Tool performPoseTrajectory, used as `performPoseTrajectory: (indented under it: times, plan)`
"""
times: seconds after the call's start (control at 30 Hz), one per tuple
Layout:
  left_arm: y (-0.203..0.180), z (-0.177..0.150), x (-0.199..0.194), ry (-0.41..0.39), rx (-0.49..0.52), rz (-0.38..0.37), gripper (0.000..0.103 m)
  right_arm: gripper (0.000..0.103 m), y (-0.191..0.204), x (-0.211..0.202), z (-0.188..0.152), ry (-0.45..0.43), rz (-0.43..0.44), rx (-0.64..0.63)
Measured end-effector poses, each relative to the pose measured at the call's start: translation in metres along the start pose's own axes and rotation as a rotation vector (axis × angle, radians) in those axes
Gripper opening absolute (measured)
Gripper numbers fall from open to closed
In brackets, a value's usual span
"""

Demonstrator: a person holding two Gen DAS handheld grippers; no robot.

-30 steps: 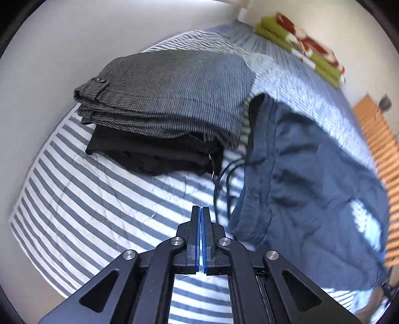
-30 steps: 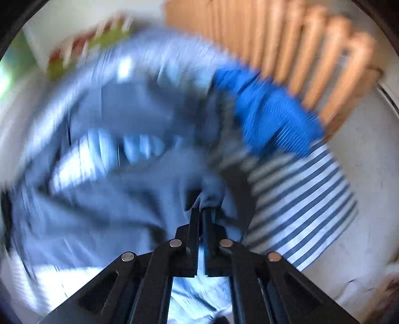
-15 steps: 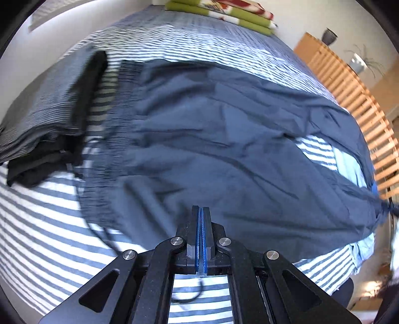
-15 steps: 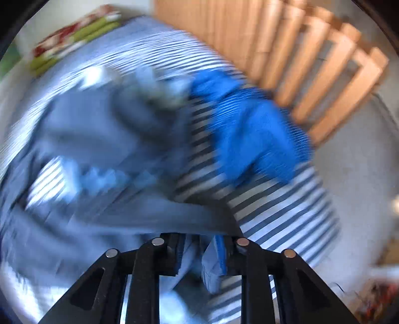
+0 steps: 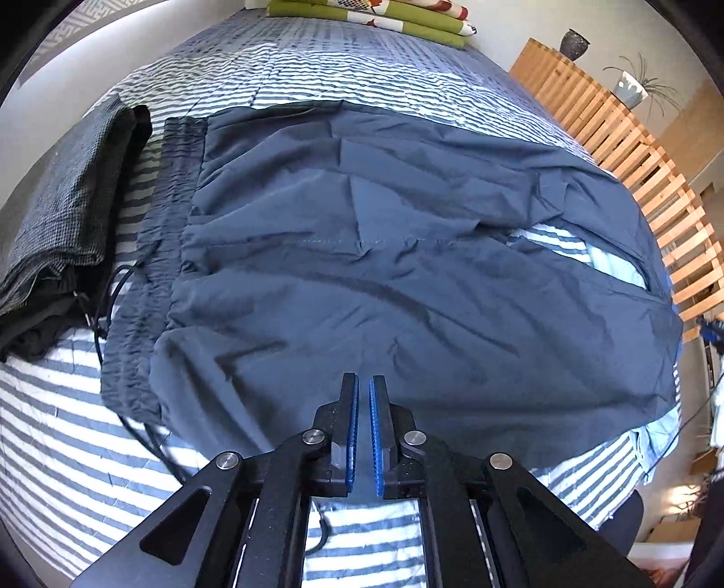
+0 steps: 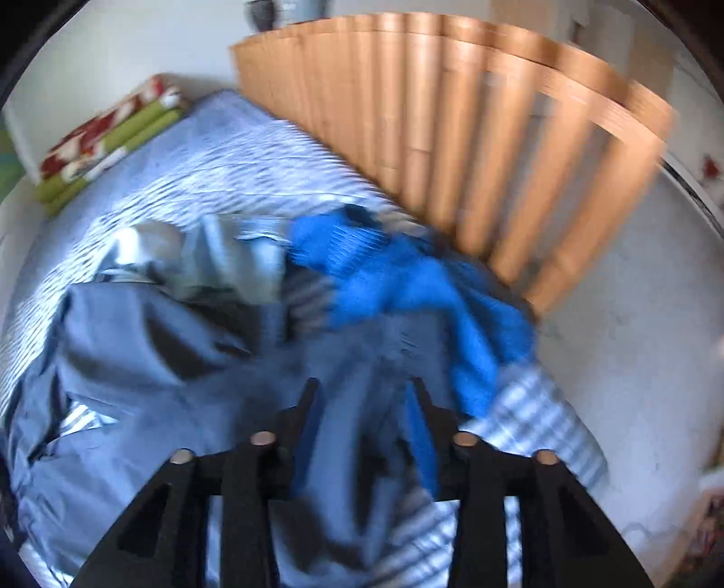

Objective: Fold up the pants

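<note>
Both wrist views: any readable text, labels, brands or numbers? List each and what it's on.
None can be read.
Navy pants: no visible tag or print.
Folded grey pants: weave pattern only, no label showing.
Green and red pillow: printed pattern, no lettering.
Vase and plant pot: no markings legible.
Right wrist view: motion-blurred; nothing on the bright blue garment could be read anyway.

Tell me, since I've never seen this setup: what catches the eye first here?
The navy pants spread flat across the striped bed, filling the middle of the left view. Left of them sits a stack of folded clothes. In the blurred right view, a bright blue garment lies by the wooden slats.
</note>
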State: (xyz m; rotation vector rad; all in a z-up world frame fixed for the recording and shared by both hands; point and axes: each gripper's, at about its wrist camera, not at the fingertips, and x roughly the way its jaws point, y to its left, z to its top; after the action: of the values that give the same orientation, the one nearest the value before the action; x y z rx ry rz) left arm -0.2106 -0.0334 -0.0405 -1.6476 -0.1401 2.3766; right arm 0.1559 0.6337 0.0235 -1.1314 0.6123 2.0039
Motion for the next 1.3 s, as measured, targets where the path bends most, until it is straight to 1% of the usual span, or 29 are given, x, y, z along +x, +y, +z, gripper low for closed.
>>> performPoseTrajectory:
  times: [0.03,0.07,0.13,0.23,0.3,0.33,0.4,0.43,0.47,0.5,0.53,0.57,0.6,0.63,0.67,0.7,0.73,0.77,0.8,0.87,0.97,1.0,1.07,1.1,1.17,1.2,1.23,1.27,1.3]
  plan:
    - [0.001,0.0,0.006,0.008,-0.005,0.002,0.011,0.049,0.011,0.008,0.006,0.01,0.035,-0.024]
    - [0.002,0.0,0.01,0.018,-0.011,-0.002,0.013,0.055,0.021,0.015,0.01,0.021,0.051,-0.037]
    - [0.002,-0.001,0.022,0.047,-0.008,-0.009,0.013,0.056,0.04,0.035,0.02,0.053,0.067,-0.059]
    - [0.001,0.0,0.033,0.063,0.019,0.021,0.015,0.056,0.055,0.068,0.036,0.101,0.052,-0.044]
    - [0.0,0.001,0.04,0.076,0.031,0.024,0.022,0.056,0.054,0.086,0.044,0.143,0.062,-0.011]
    - [0.0,0.001,0.045,0.089,0.036,0.027,0.027,0.056,0.05,0.092,0.046,0.162,0.072,0.011]
    - [-0.001,0.0,0.056,0.114,0.058,0.043,0.029,0.056,0.042,0.105,0.051,0.192,0.088,0.053]
    - [-0.002,-0.002,0.062,0.125,0.073,0.056,0.029,0.056,0.04,0.11,0.052,0.229,0.142,-0.018]
    - [-0.003,-0.004,0.066,0.133,0.082,0.06,0.029,0.056,0.04,0.115,0.053,0.246,0.153,-0.016]
    - [-0.003,-0.005,0.07,0.139,0.087,0.064,0.03,0.056,0.041,0.119,0.053,0.264,0.143,-0.025]
    - [-0.003,-0.007,0.072,0.127,0.087,0.064,0.031,0.056,0.041,0.122,0.053,0.266,0.13,-0.029]
    - [-0.002,-0.007,0.072,0.117,0.085,0.056,0.036,0.056,0.04,0.125,0.052,0.277,0.146,-0.021]
    - [-0.002,-0.006,0.072,0.117,0.079,0.046,0.04,0.056,0.039,0.128,0.05,0.307,0.206,0.0]
    - [-0.001,-0.005,0.072,0.116,0.071,0.038,0.041,0.056,0.039,0.13,0.048,0.333,0.261,0.013]
    - [0.0,-0.005,0.072,0.117,0.069,0.037,0.041,0.052,0.041,0.129,0.046,0.333,0.268,0.01]
    - [0.0,-0.005,0.072,0.117,0.075,0.04,0.042,0.04,0.045,0.123,0.044,0.304,0.229,-0.013]
    - [-0.001,-0.004,0.072,0.118,0.084,0.046,0.042,0.033,0.05,0.118,0.043,0.295,0.221,-0.058]
    - [-0.001,-0.004,0.072,0.12,0.091,0.051,0.042,0.008,0.057,0.111,0.041,0.273,0.198,-0.111]
    - [-0.002,-0.004,0.072,0.121,0.096,0.055,0.042,0.005,0.061,0.104,0.041,0.252,0.175,-0.14]
    - [-0.001,-0.004,0.072,0.121,0.1,0.057,0.043,0.005,0.065,0.089,0.044,0.191,0.123,-0.177]
    - [0.001,-0.004,0.071,0.122,0.102,0.052,0.046,0.005,0.075,0.054,0.057,0.023,-0.021,-0.287]
    - [0.002,-0.003,0.071,0.121,0.103,0.05,0.047,0.005,0.079,0.039,0.064,-0.055,-0.097,-0.27]
    - [0.003,-0.003,0.071,0.12,0.106,0.046,0.05,0.005,0.083,0.016,0.078,-0.166,-0.168,-0.293]
    - [0.003,-0.002,0.071,0.12,0.109,0.047,0.052,0.005,0.083,0.007,0.089,-0.214,-0.203,-0.28]
    - [0.002,-0.002,0.071,0.119,0.118,0.05,0.057,0.005,0.087,0.001,0.108,-0.284,-0.281,-0.259]
    - [0.002,-0.002,0.071,0.119,0.123,0.05,0.059,0.004,0.09,0.002,0.119,-0.328,-0.351,-0.255]
    - [0.002,-0.002,0.071,0.118,0.129,0.054,0.06,0.004,0.089,0.004,0.125,-0.355,-0.395,-0.257]
    - [0.001,-0.002,0.071,0.119,0.134,0.057,0.062,0.004,0.093,0.011,0.131,-0.371,-0.431,-0.261]
    - [0.002,-0.002,0.071,0.12,0.136,0.057,0.062,0.005,0.097,0.023,0.134,-0.354,-0.434,-0.274]
